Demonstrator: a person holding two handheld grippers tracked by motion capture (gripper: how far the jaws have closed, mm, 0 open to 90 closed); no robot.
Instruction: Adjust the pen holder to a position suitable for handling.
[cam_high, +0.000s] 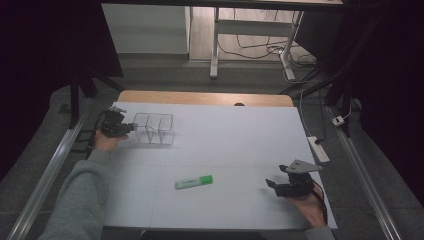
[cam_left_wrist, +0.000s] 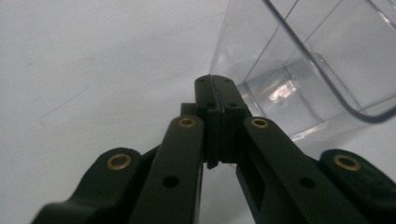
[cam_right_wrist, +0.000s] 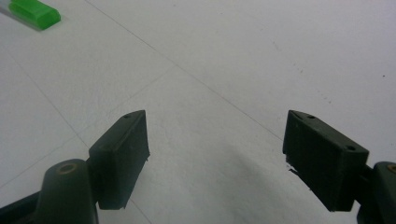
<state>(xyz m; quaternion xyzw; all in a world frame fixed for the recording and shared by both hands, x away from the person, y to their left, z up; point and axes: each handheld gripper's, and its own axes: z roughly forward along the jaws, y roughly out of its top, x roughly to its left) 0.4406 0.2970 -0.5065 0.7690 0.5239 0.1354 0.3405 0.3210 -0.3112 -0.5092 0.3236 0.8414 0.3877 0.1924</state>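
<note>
Left fingers (cam_left_wrist: 215, 80) pressed together just beside clear box (cam_left_wrist: 299, 70); right fingers (cam_right_wrist: 327, 154) spread, marker (cam_right_wrist: 35, 13) well apart

place: lab or test room | cues: white-covered table (cam_high: 225, 130), floor cables (cam_high: 260, 50), power strip (cam_high: 318, 149), dark surrounding curtains (cam_high: 45, 50)

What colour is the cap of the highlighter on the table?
Bright green. The cap of the highlighter shows best in the right gripper view.
</note>
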